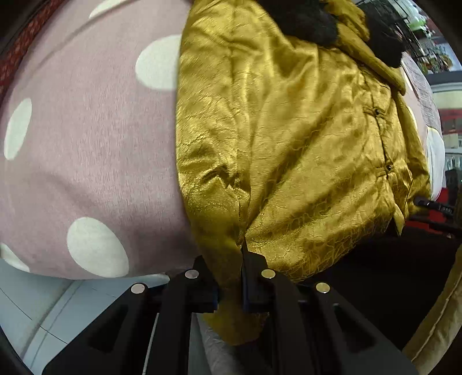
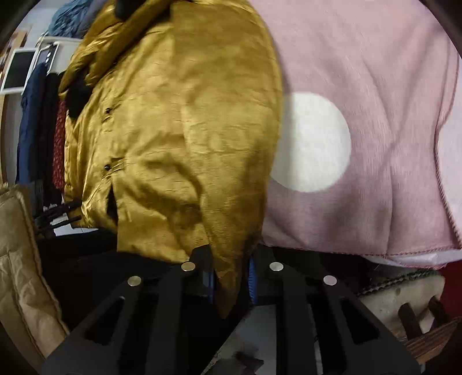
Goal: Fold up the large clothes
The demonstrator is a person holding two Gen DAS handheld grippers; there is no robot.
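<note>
A shiny gold satin jacket (image 1: 288,144) with black fur trim (image 1: 306,20) at its far end and small dark buttons lies on a pink blanket with white dots (image 1: 86,129). My left gripper (image 1: 231,277) is shut on the jacket's near hem corner, which hangs through the jaws. In the right wrist view the same jacket (image 2: 179,129) spreads ahead on the blanket (image 2: 375,101). My right gripper (image 2: 231,274) is shut on the opposite hem corner, a point of gold cloth hanging below the fingers.
The blanket's stitched edge (image 2: 404,253) runs near my right gripper. Hanging dark and red clothes (image 2: 43,129) and a tan padded garment (image 2: 20,259) stand at the left. A pale floor (image 1: 43,311) shows below the blanket. Shelves (image 1: 433,52) sit far right.
</note>
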